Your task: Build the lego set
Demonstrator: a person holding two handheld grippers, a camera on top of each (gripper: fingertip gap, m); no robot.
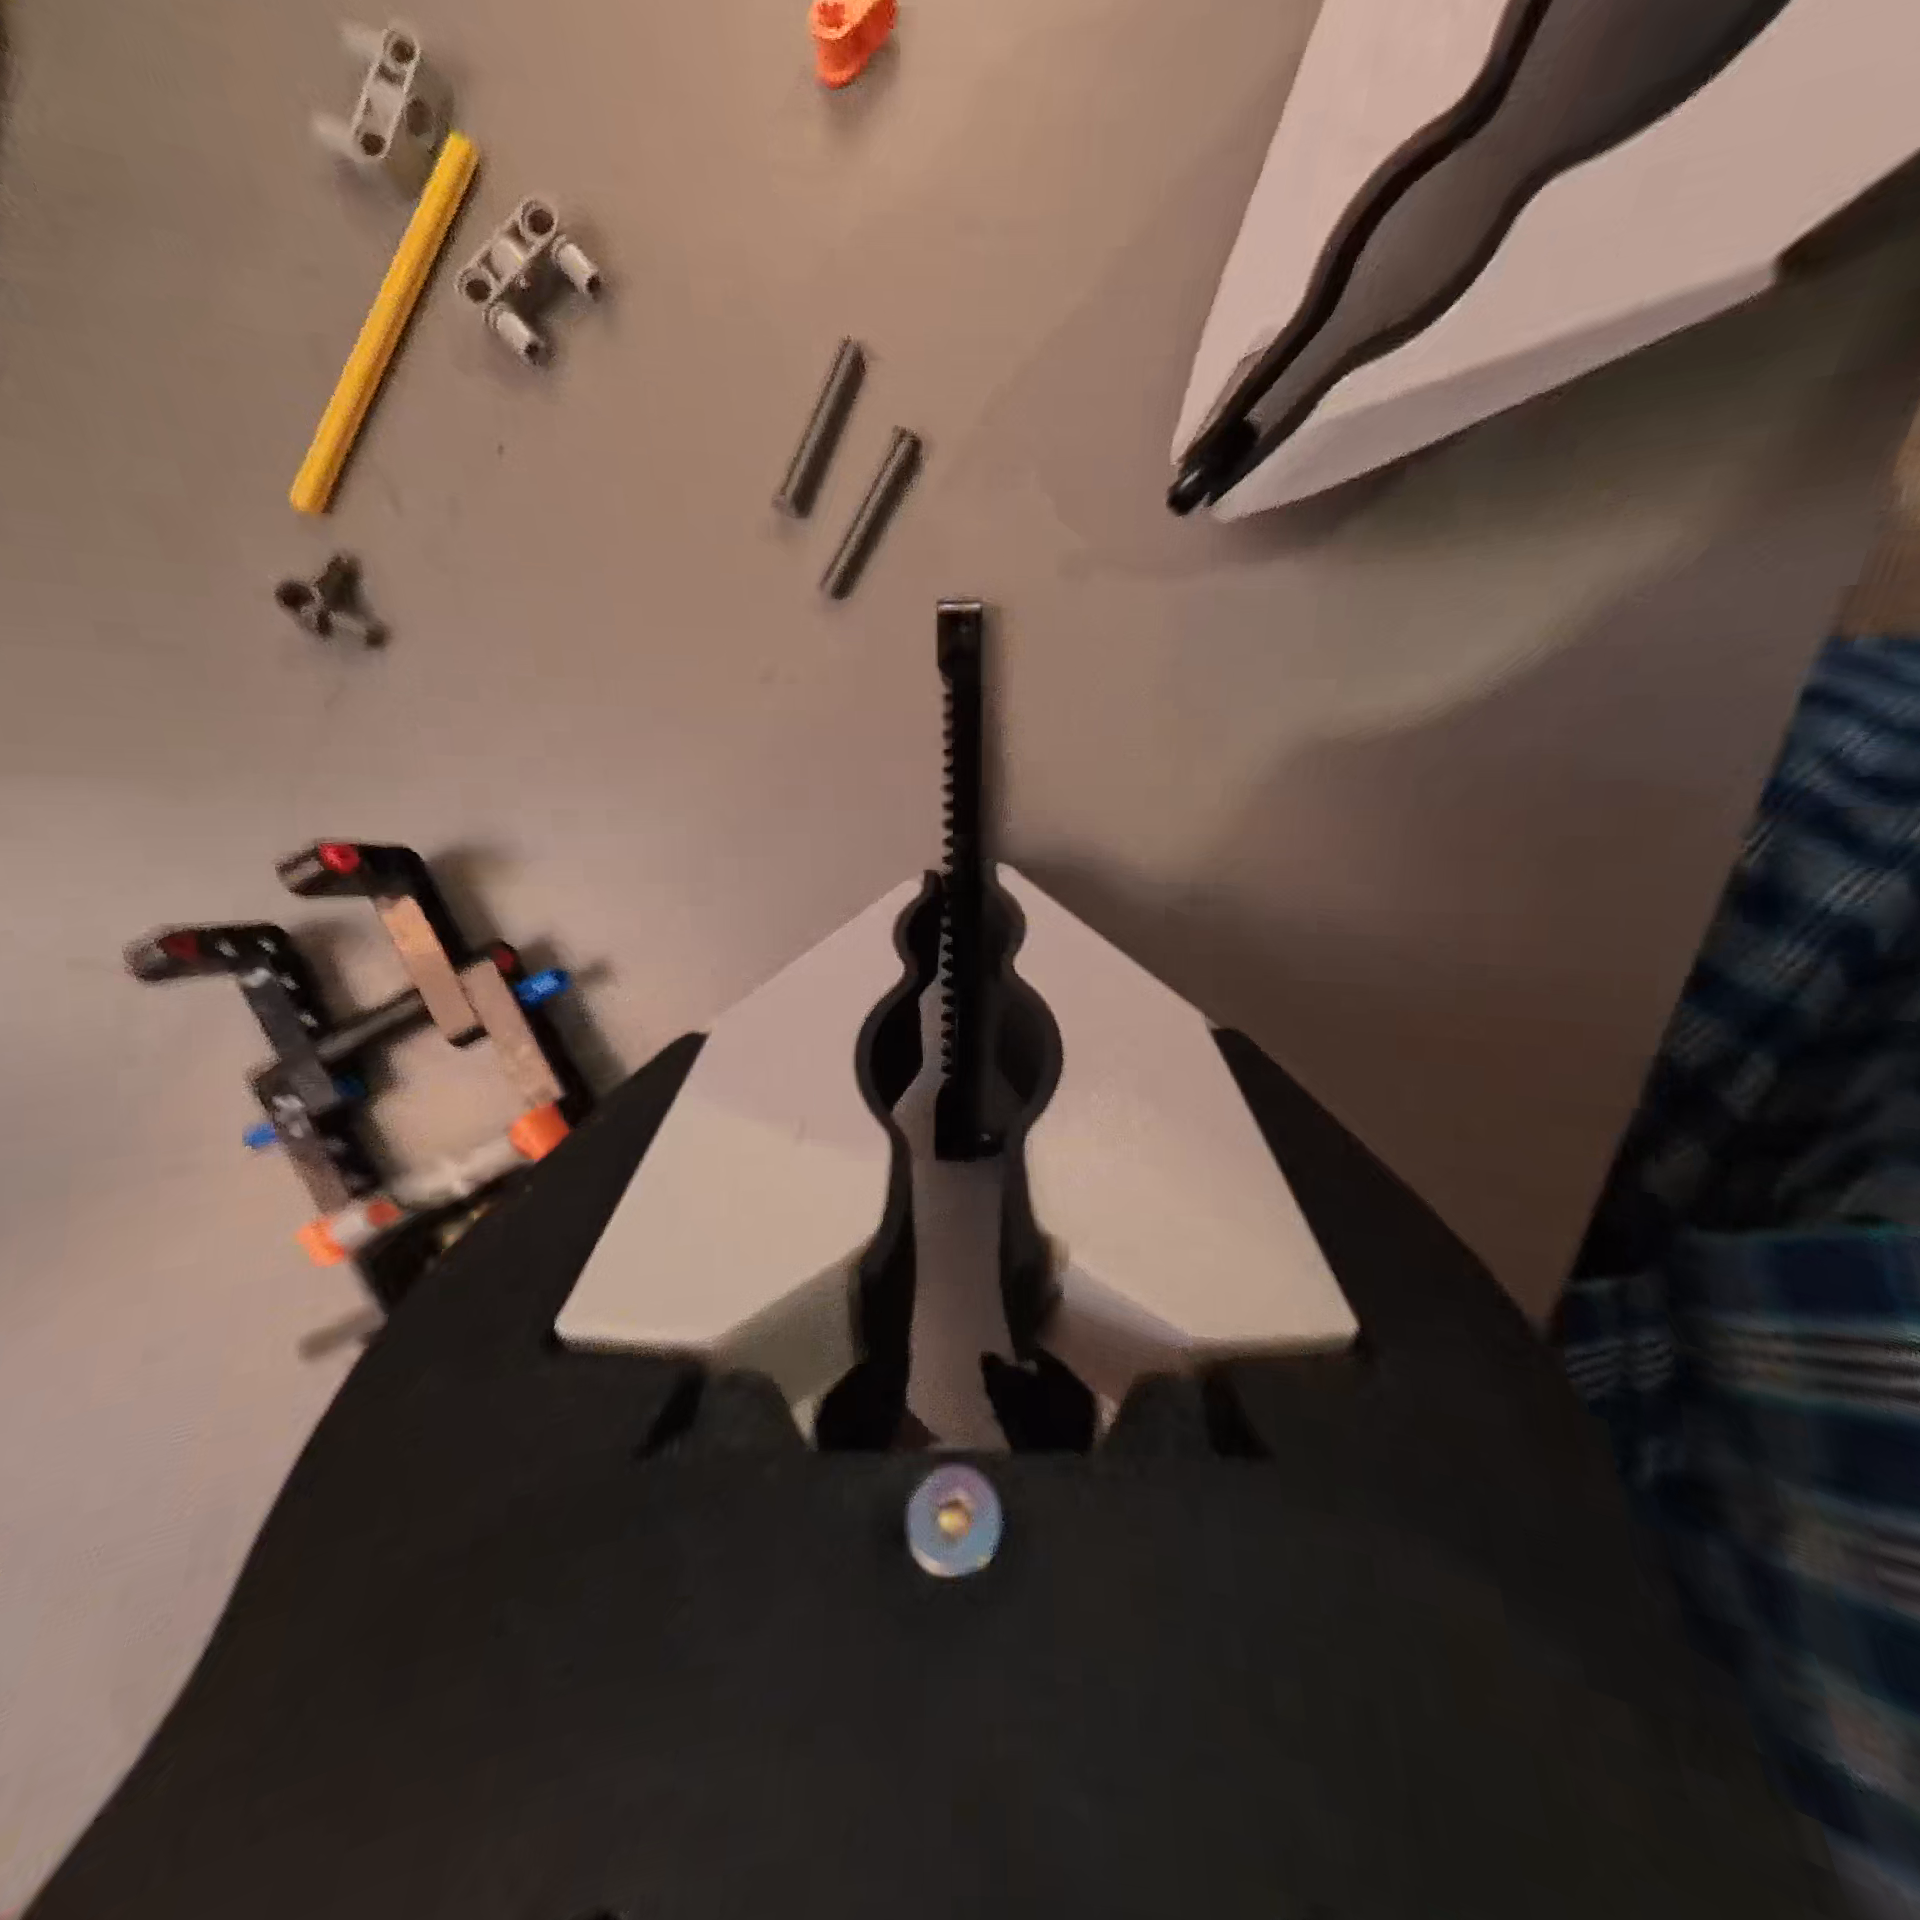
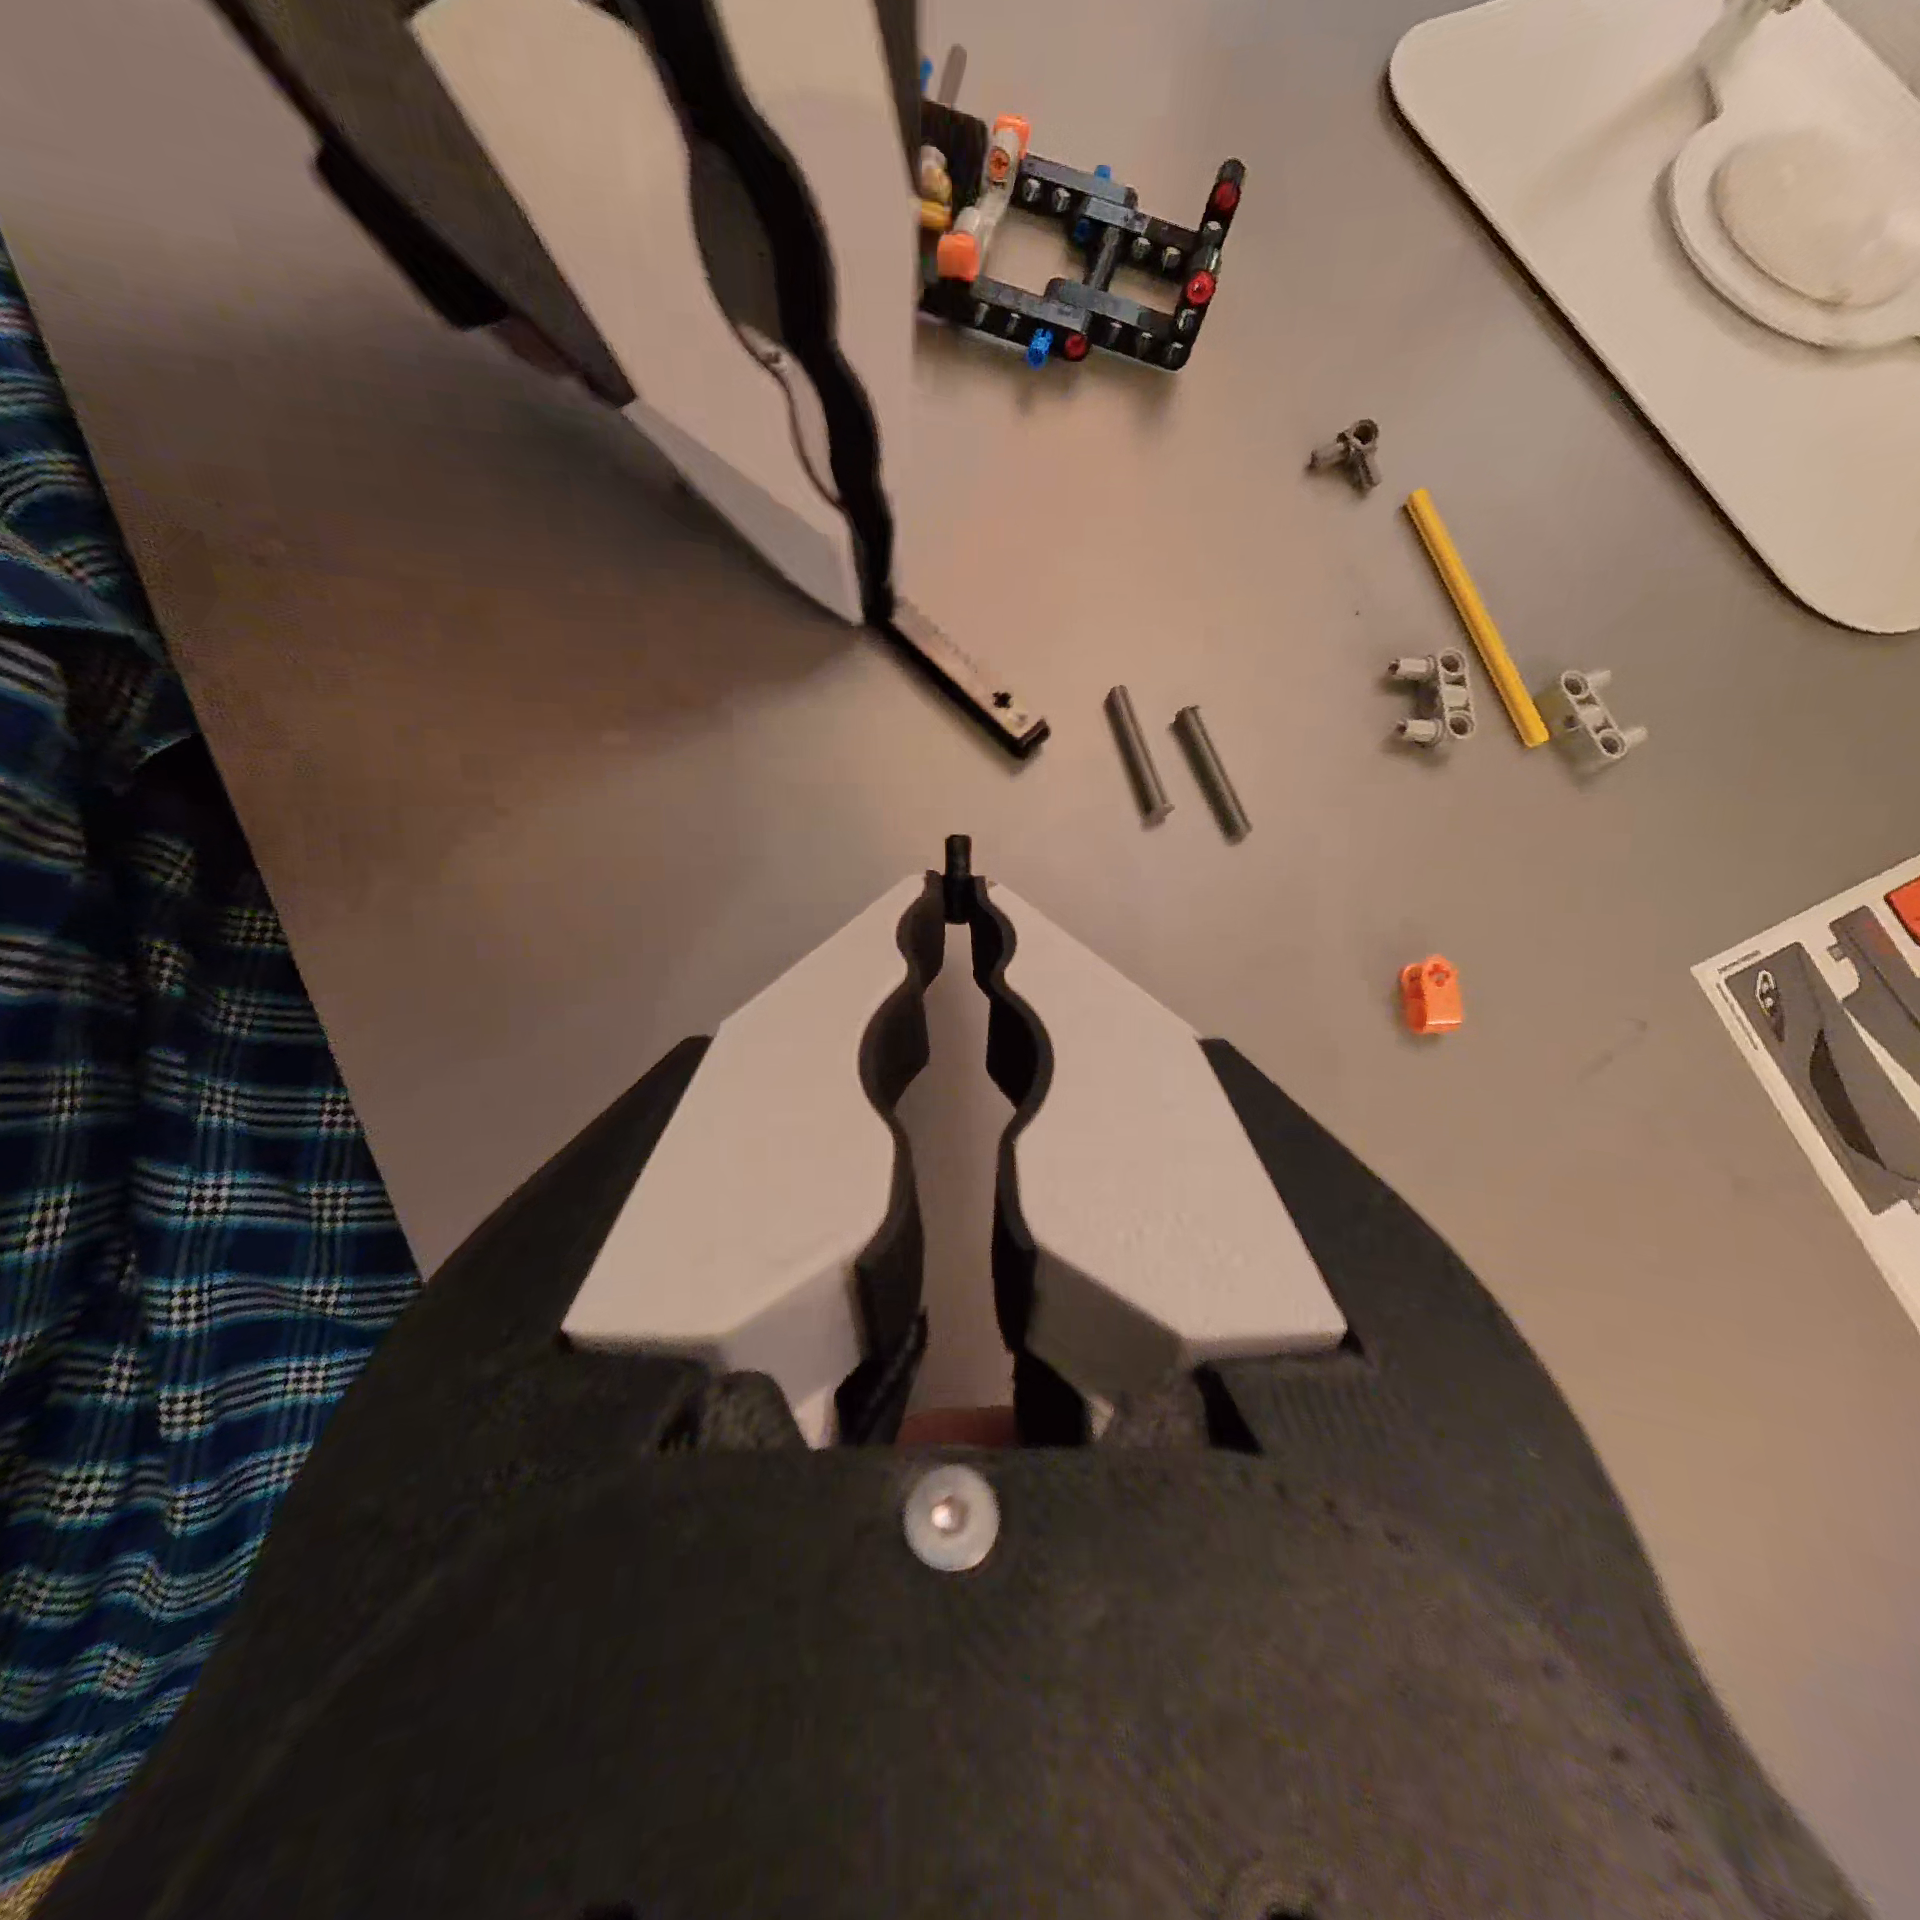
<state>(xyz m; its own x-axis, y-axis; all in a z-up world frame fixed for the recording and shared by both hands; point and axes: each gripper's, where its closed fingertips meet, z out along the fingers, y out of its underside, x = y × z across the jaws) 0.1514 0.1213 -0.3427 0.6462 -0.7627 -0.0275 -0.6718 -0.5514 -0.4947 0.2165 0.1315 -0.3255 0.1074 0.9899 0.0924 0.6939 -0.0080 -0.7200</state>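
Note:
My left gripper (image 1: 961, 883) is shut on a black toothed rack (image 1: 961, 748) that sticks out forward past its tips; it also shows in the right wrist view (image 2: 966, 686), held by the left gripper (image 2: 878, 608). My right gripper (image 2: 958, 888) is shut on a small black pin (image 2: 957, 868); it shows at the upper right of the left wrist view (image 1: 1205, 488). The two held pieces are apart. The half-built black frame (image 2: 1101, 270) with red, blue and orange parts lies on the table, also in the left wrist view (image 1: 353, 1049).
Loose on the grey table: two dark grey axles (image 2: 1174, 769), a yellow axle (image 2: 1470, 613), two light grey connectors (image 2: 1439, 696), a dark grey connector (image 2: 1351, 452), an orange piece (image 2: 1432, 995). An instruction sheet (image 2: 1829, 1039) lies right, a white stand base (image 2: 1683, 239) far right. A plaid sleeve (image 2: 156, 1039) is at the left.

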